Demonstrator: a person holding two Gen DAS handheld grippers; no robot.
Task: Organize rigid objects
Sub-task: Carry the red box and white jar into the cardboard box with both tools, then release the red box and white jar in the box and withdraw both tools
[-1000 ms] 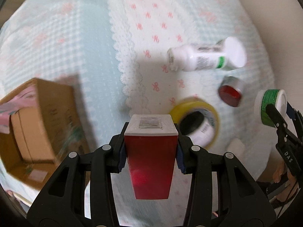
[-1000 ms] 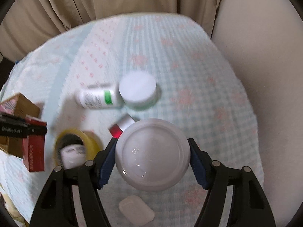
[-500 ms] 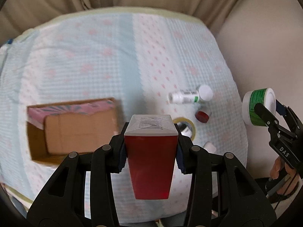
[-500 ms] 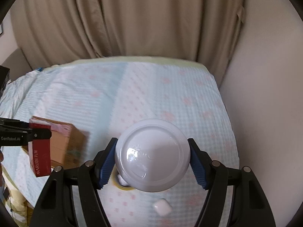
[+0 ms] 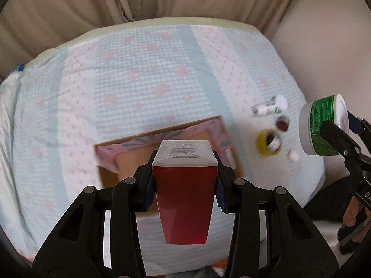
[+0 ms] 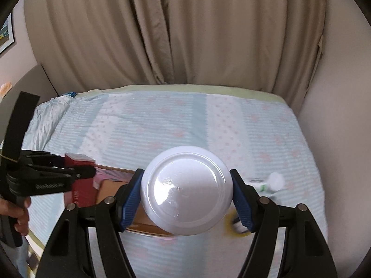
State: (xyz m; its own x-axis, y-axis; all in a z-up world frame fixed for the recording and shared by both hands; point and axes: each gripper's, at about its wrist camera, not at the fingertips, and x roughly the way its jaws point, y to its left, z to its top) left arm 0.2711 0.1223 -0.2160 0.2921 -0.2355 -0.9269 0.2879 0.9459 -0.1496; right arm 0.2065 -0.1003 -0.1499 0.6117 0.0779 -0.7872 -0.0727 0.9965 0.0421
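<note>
Bed with blue-pink quilt, curtain behind.
Left gripper clamps a red box; right gripper clamps a white green-labelled jar (both aloft); cardboard box, then tape roll, bottle beyond.

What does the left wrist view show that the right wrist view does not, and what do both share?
Only the left wrist view shows the small red-capped jar, the small white object and the tub's green label.

Only the right wrist view shows the framed picture on the wall.

Both show the left gripper shut on the red carton, the right gripper shut on the white tub, the cardboard box and the lying white bottle.
</note>
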